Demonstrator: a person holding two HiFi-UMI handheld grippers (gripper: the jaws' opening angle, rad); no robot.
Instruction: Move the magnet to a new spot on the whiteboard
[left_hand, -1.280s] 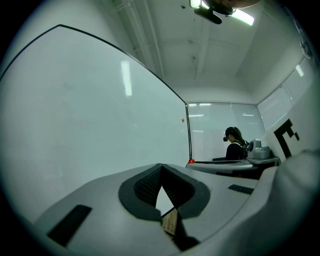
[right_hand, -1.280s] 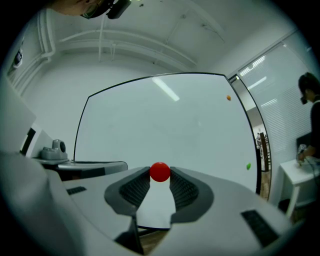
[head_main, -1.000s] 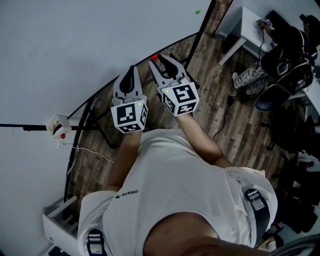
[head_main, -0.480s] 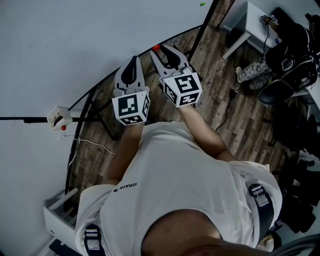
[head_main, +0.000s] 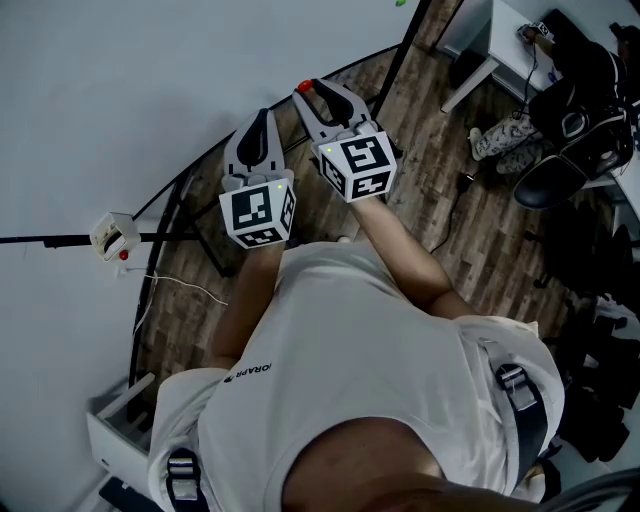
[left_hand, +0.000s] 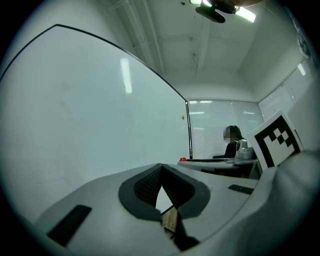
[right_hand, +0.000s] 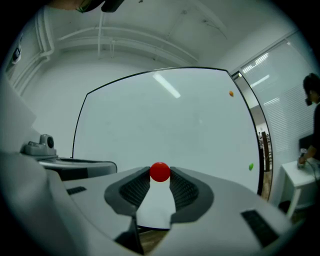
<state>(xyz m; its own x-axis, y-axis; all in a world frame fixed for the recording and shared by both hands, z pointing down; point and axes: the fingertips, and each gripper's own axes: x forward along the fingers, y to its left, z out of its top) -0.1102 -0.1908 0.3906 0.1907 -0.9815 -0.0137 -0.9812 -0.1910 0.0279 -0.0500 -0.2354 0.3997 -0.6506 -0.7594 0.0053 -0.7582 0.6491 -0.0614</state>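
The small red round magnet (right_hand: 160, 171) sits pinched between the tips of my right gripper (right_hand: 160, 175), whose pads press on both its sides. In the head view that magnet (head_main: 304, 87) is at the lower edge of the whiteboard (head_main: 150, 80), held by the right gripper (head_main: 312, 92). In the right gripper view the whiteboard (right_hand: 165, 120) fills the view ahead, a little apart from the magnet. My left gripper (head_main: 262, 118) hangs just left of the right one with its jaws closed together and nothing in them (left_hand: 161, 166).
An orange magnet (right_hand: 231, 93) and a green magnet (right_hand: 250, 167) stick near the board's right edge. A white box with a red button (head_main: 112, 240) sits at the board's left. A white table (head_main: 490, 40), a chair and bags (head_main: 570, 120) stand to the right.
Both grippers have shifted a little toward the whiteboard's lower edge, the right one carrying the red magnet. The jaws have not changed.
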